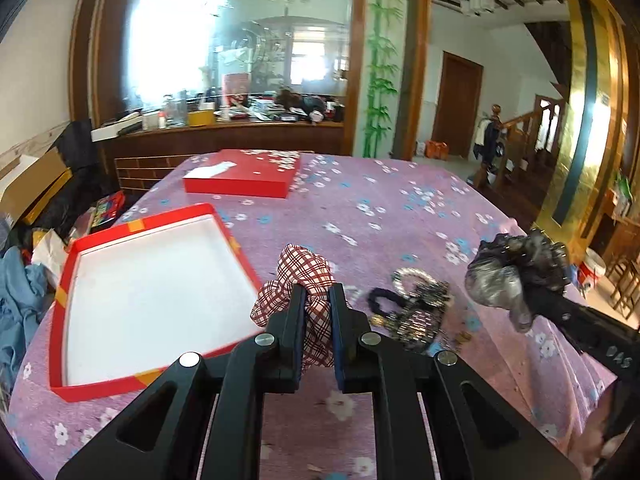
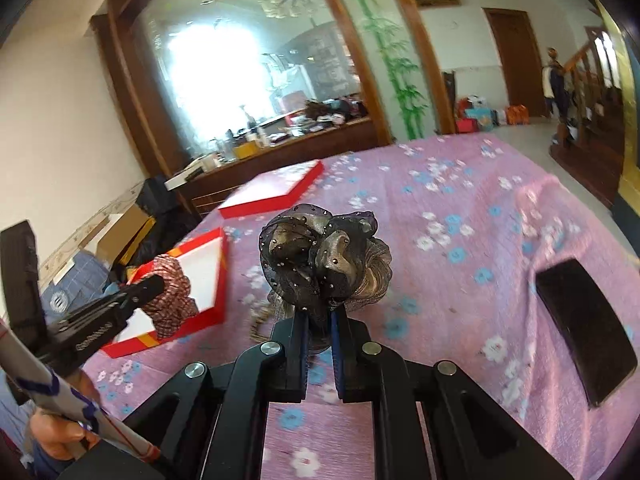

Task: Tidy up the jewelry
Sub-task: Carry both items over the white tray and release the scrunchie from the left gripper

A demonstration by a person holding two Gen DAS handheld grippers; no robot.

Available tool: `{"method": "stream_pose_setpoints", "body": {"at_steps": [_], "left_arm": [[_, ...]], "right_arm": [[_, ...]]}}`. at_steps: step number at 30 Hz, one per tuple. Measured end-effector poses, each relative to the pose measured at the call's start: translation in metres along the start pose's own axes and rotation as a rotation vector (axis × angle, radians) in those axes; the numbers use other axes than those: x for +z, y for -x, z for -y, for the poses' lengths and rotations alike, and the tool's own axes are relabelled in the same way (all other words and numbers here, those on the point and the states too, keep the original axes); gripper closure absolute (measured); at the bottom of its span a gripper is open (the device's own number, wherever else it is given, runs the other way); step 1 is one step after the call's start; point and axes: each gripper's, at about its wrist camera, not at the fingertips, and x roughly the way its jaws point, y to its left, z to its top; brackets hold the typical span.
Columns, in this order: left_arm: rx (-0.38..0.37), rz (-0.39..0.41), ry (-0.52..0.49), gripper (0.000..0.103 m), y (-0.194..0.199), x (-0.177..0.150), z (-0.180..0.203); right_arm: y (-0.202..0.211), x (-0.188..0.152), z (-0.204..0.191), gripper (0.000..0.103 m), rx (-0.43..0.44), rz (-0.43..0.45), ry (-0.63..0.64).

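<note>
A: Fabric first, from the left wrist view. The left gripper point(image 1: 317, 300) has its two fingers pressed together on the checked scrunchie point(image 1: 298, 280), which is red and white. It is lifted off the purple floral cloth point(image 1: 400, 216), I think so that it can be carried without dragging.

B: And where would it go?

A: Most likely into the open red box point(image 1: 156, 300), just to the left of the gripper. Its white inside shows nothing in it, and it lies with the open side up, so it is ready to receive things. The red lid point(image 1: 244, 174) is put away at the far side of the table, so it does not block.

B: Is more jewelry waiting?

A: Yes, a small pile of jewelry point(image 1: 416, 308) lies on the cloth, between the two grippers. It is blurred; I see a pearl-like ring and dark pieces only.

B: Now the right wrist view?

A: The right gripper point(image 2: 319, 320) is clamped on the dark gauze hair flower point(image 2: 320, 260) by its lower part, so the petals are not crushed. It hangs above the cloth. A dark flat object point(image 2: 584, 328) lies at the right; I cannot tell what it is.
</note>
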Motion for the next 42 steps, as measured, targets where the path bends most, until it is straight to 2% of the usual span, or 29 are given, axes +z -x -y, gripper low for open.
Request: {"method": "stream_pose_setpoints", "body": {"at_steps": [6, 15, 19, 23, 27, 34, 37, 42], "left_arm": [[0.043, 0.024, 0.053, 0.092, 0.007, 0.005, -0.039], [0.136, 0.037, 0.152, 0.092, 0.01, 0.012, -0.118], [0.176, 0.021, 0.181, 0.092, 0.006, 0.016, -0.159], [0.162, -0.026, 0.217, 0.092, -0.009, 0.022, -0.196], [0.112, -0.083, 0.25, 0.092, -0.035, 0.032, -0.224], [0.136, -0.173, 0.336, 0.092, -0.087, 0.04, -0.264], [0.129, -0.184, 0.376, 0.092, -0.095, 0.034, -0.274], [0.126, -0.189, 0.379, 0.092, -0.097, 0.029, -0.276]], "right_arm": [[-0.017, 0.019, -0.046, 0.093, 0.074, -0.033, 0.08], [-0.071, 0.03, -0.112, 0.093, 0.177, -0.14, 0.161], [-0.101, 0.038, -0.143, 0.092, 0.215, -0.188, 0.193], [-0.134, 0.046, -0.169, 0.092, 0.246, -0.24, 0.199], [-0.18, 0.055, -0.195, 0.092, 0.248, -0.285, 0.218], [-0.26, 0.06, -0.231, 0.092, 0.214, -0.366, 0.222], [-0.287, 0.053, -0.24, 0.092, 0.183, -0.397, 0.239], [-0.317, 0.038, -0.24, 0.092, 0.158, -0.459, 0.227]]}}
